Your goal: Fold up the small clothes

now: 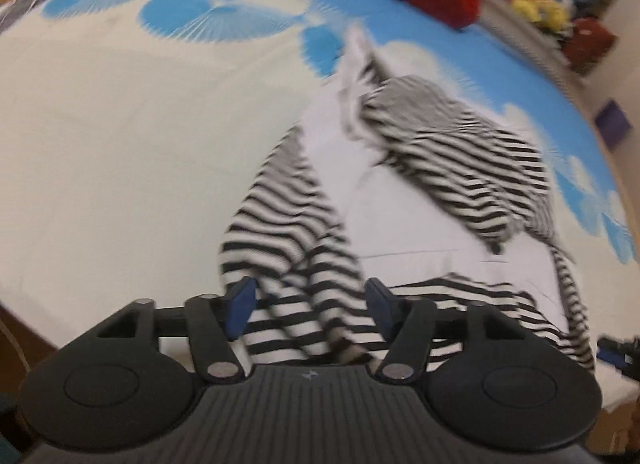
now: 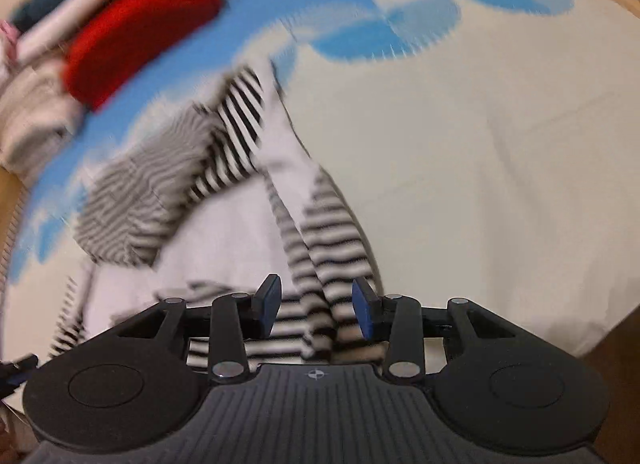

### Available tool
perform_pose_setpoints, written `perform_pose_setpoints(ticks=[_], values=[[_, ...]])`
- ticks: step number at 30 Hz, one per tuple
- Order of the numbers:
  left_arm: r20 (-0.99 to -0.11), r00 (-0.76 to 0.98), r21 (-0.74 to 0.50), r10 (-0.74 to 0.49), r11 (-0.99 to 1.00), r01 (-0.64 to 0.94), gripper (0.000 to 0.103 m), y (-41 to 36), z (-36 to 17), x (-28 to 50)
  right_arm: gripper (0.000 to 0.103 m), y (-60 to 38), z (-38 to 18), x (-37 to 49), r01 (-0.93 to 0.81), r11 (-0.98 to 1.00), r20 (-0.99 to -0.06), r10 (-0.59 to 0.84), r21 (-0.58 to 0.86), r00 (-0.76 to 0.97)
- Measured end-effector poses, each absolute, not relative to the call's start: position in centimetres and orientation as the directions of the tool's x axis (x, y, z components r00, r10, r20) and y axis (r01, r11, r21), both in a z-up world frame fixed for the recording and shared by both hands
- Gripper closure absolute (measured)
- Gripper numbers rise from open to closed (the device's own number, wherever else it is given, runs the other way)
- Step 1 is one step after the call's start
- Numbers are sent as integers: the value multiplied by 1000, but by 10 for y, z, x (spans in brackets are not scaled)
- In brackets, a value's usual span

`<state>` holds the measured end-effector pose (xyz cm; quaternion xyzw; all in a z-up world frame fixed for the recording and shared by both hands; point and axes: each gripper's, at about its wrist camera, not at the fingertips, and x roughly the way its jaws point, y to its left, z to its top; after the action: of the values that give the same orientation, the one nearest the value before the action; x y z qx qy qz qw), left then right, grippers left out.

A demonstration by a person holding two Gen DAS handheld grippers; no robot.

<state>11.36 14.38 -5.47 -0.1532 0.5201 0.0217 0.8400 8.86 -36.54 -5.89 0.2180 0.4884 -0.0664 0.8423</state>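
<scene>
Lying crumpled on the blue-and-cream sheet (image 1: 120, 135), the striped garment (image 1: 460, 167) spreads ahead of both grippers. Left gripper (image 1: 310, 306) fingers spread apart, striped cloth between them, not pinched. Right gripper (image 2: 316, 306) same, fingers apart. Red cushion (image 2: 136, 35) behind. Heavy blur.

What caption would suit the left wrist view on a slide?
Left gripper, fingers apart, over a black-and-white striped garment on a blue-and-cream bedsheet; image motion-blurred.
</scene>
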Motion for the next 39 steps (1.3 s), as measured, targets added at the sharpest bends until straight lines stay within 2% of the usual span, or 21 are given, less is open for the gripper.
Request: perform_pose_setpoints(ticks=[1, 3, 7, 12, 14, 15, 17, 18, 20, 21, 22, 23, 26, 28, 31, 33, 35, 36, 37, 38, 39], values=[[-895, 430, -237, -121, 945, -226, 26, 148, -61, 116, 53, -364, -65, 91, 325, 895, -865, 117, 305, 489], [-917, 372, -255, -141, 927, -276, 26, 158, -74, 122, 49, -362, -76, 95, 337, 895, -891, 127, 293, 436], [-934, 296, -297, -201, 897, -328, 26, 165, -94, 126, 49, -361, -97, 93, 354, 908, -936, 101, 225, 336], [-944, 255, -294, -211, 889, -352, 27, 166, -106, 122, 47, -363, -109, 90, 372, 902, -949, 108, 219, 297], [-945, 250, -293, -212, 889, -352, 30, 167, -106, 120, 47, -362, -112, 90, 379, 897, -951, 124, 229, 282], [-944, 251, -293, -212, 890, -350, 34, 167, -106, 120, 47, -362, -113, 91, 381, 895, -952, 129, 233, 277], [-945, 247, -290, -213, 895, -339, 57, 166, -108, 119, 47, -359, -113, 90, 376, 896, -952, 136, 236, 273], [-943, 249, -297, -220, 895, -332, 62, 166, -108, 119, 47, -357, -112, 90, 369, 899, -952, 140, 238, 272], [-932, 264, -326, -249, 893, -309, 89, 164, -106, 119, 54, -353, -111, 89, 354, 903, -950, 148, 244, 275], [-926, 275, -336, -258, 896, -289, 93, 162, -104, 118, 68, -352, -110, 89, 347, 903, -947, 156, 252, 283], [-922, 285, -339, -261, 901, -270, 97, 160, -101, 117, 87, -352, -109, 88, 339, 901, -940, 173, 272, 295], [-917, 301, -341, -261, 906, -252, 97, 158, -96, 115, 94, -352, -106, 86, 332, 897, -931, 188, 292, 313], [-882, 360, -400, -304, 887, -232, 98, 160, -80, 103, 96, -361, -88, 79, 319, 875, -879, 209, 364, 429], [-857, 384, -443, -343, 872, -210, 98, 160, -71, 95, 97, -376, -76, 70, 360, 849, -848, 174, 387, 501], [-898, 303, -391, -320, 895, -213, 97, 157, -81, 94, 97, -394, -75, 59, 439, 811, -849, 128, 387, 512], [-933, 228, -333, -279, 910, -246, 96, 158, -96, 97, 96, -392, -84, 61, 441, 829, -883, 126, 344, 451], [-931, 225, -345, -288, 898, -275, 85, 164, -99, 103, 94, -382, -100, 67, 411, 862, -924, 152, 298, 351], [-927, 234, -353, -291, 889, -290, 80, 168, -99, 105, 88, -378, -106, 70, 401, 874, -938, 152, 275, 311], [-926, 243, -356, -289, 882, -309, 67, 172, -98, 108, 82, -376, -109, 72, 395, 881, -944, 145, 260, 298], [-928, 245, -353, -282, 877, -326, 59, 174, -98, 108, 79, -375, -108, 73, 392, 884, -944, 137, 253, 301], [-929, 242, -349, -279, 875, -335, 58, 175, -99, 109, 74, -375, -108, 74, 392, 884, -943, 135, 254, 306]])
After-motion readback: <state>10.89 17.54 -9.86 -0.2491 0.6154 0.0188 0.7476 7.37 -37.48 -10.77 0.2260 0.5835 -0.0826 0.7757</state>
